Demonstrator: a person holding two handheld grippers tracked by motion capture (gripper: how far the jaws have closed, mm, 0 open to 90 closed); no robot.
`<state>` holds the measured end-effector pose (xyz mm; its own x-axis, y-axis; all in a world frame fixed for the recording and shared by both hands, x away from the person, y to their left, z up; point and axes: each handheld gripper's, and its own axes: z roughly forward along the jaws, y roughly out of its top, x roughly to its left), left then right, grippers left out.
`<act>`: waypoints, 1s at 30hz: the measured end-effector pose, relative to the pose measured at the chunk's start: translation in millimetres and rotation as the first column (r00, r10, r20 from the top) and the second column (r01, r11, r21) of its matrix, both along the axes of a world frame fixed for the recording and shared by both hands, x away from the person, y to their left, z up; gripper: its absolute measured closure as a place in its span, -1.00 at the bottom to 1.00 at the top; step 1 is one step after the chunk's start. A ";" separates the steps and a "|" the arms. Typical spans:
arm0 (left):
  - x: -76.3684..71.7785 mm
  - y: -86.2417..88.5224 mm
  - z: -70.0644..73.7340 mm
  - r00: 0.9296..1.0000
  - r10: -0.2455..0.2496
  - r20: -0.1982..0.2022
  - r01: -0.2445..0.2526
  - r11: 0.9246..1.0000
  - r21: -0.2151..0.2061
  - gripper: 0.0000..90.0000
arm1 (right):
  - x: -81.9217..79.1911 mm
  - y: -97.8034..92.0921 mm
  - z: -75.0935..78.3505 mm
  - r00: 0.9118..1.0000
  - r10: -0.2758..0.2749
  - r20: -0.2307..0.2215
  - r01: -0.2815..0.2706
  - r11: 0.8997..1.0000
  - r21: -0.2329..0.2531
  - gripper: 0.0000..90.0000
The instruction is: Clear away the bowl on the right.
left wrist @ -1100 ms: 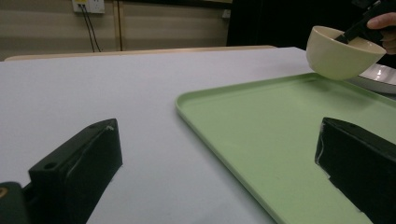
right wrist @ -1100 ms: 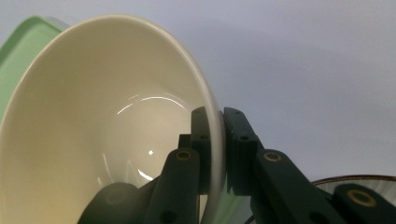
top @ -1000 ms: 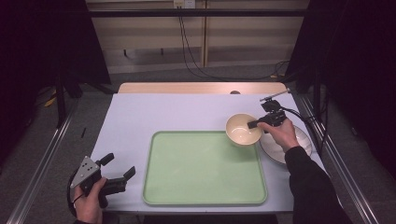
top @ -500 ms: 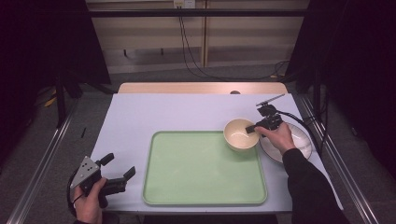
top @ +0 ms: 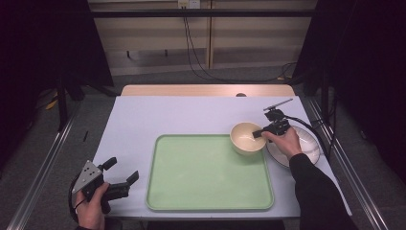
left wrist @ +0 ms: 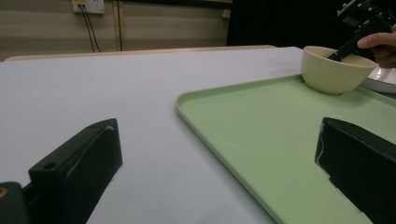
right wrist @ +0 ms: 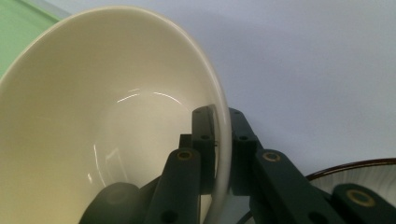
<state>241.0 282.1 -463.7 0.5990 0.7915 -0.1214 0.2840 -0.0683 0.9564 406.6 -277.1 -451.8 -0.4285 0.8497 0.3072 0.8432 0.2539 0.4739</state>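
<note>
Bowl work here reads from the left gripper across to the right one. That left gripper rests at the near left corner of the table, held in a hand, its 2 jaws spread wide with nothing between them; in the left gripper view they frame bare tabletop and the near edge of the green tray. The tray lies in the middle, with nothing on it except the bowl at its far right corner. The cream bowl sits over that corner, just left of a striped plate. The right gripper pinches the bowl's right rim, 1 jaw inside and 1 outside the wall, as the right gripper view shows.

By its look the bowl is stiff glazed ceramic or melamine: fairly light, smooth and likely slippery, and breakable if dropped. A rim pinch is the natural hold, but the weight hangs off to 1 side, so it may tilt or slip.
</note>
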 end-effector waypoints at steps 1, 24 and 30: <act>-0.1 -0.3 0.0 1.000 0.002 0.000 -0.002 1.000 -0.005 -0.98 | -0.3 0.1 -0.3 1.000 0.001 0.005 -0.001 1.000 0.003 0.87; 0.1 -0.4 -0.1 1.000 0.010 0.002 -0.010 1.000 -0.013 -0.98 | -4.5 0.1 0.2 0.987 0.036 0.155 -0.042 0.999 0.034 -0.01; 0.0 0.2 0.1 1.000 0.008 0.004 -0.008 1.000 -0.005 -0.98 | -4.8 -1.1 1.8 0.980 0.030 0.195 -0.041 0.998 0.053 -0.53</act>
